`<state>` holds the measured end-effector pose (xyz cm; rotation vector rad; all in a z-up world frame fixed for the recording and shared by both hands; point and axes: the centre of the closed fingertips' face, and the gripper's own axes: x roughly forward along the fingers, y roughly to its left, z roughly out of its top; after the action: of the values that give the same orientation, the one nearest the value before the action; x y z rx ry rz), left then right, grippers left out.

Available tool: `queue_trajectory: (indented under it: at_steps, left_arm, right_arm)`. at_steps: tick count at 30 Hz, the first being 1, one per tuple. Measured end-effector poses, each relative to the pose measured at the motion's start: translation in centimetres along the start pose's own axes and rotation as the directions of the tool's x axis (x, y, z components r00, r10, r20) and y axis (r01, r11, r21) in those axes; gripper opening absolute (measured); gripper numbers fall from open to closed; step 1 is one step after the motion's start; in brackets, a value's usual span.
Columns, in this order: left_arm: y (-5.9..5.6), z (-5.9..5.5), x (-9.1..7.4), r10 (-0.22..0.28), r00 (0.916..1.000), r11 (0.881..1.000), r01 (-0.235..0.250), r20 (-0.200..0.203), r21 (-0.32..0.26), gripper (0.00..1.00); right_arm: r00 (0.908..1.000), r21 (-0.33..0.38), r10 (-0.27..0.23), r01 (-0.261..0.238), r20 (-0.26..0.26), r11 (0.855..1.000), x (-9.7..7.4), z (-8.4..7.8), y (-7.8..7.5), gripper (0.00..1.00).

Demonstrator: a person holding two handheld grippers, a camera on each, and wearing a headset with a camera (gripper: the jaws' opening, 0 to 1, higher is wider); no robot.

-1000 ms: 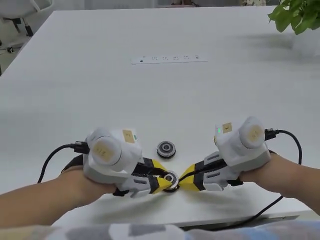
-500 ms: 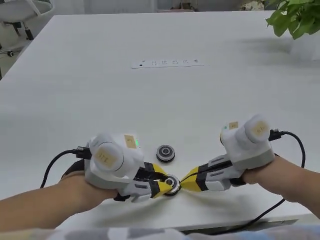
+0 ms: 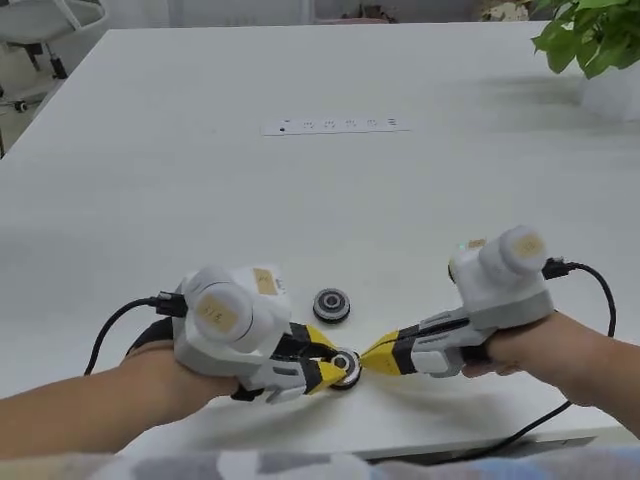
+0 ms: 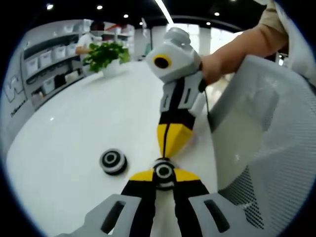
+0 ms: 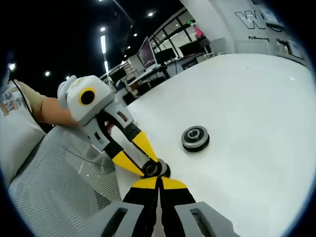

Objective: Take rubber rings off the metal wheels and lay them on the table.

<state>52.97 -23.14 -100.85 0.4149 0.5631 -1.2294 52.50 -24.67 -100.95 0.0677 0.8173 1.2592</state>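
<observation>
Grip check: your left gripper [image 3: 328, 370] clamps wheel [image 3: 344, 364] at near table [image 3: 300, 200] edge; right gripper [image 3: 368, 358] jaws meet at its rim, hold on ring [image 5: 167, 171] unclear. Brace left side, draw right outward slowly so ring peels evenly. Just beyond, apart, lies second wheel [image 3: 331, 305].

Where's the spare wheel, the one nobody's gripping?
Head view: the loose wheel lies flat on the table, just beyond the held wheel, nearer the left gripper.
</observation>
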Motion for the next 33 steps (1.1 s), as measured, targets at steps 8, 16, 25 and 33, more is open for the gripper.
queue_trajectory:
  at_steps: [8, 16, 25, 33]
  left_arm:
    - [0.4, -0.3, -0.1, 0.012, 0.9999, 1.000, -0.012, -0.011, 0.002, 0.12]
    - [0.7, -0.5, -0.1, 0.009, 0.9998, 1.000, -0.009, -0.019, 0.000, 0.12]
    - [0.9, -0.7, -0.1, 0.006, 0.9998, 1.000, -0.005, -0.017, 0.002, 0.12]
    - [-0.5, 0.5, 0.2, 0.005, 0.9999, 1.000, -0.005, -0.010, 0.000, 0.12]
  right_arm:
    - [0.9998, 0.022, 0.015, -0.015, 0.016, 1.000, 0.0, 0.2, 0.4, 0.00]
    - [0.9991, 0.029, 0.040, -0.041, 0.017, 0.999, 0.2, 0.3, 1.3, 0.00]
    - [0.9958, 0.041, 0.082, -0.084, 0.041, 0.996, 0.4, 0.9, 2.1, 0.00]
    - [0.9937, -0.004, 0.108, -0.108, 0.030, 0.994, 0.6, 0.6, 2.3, 0.00]
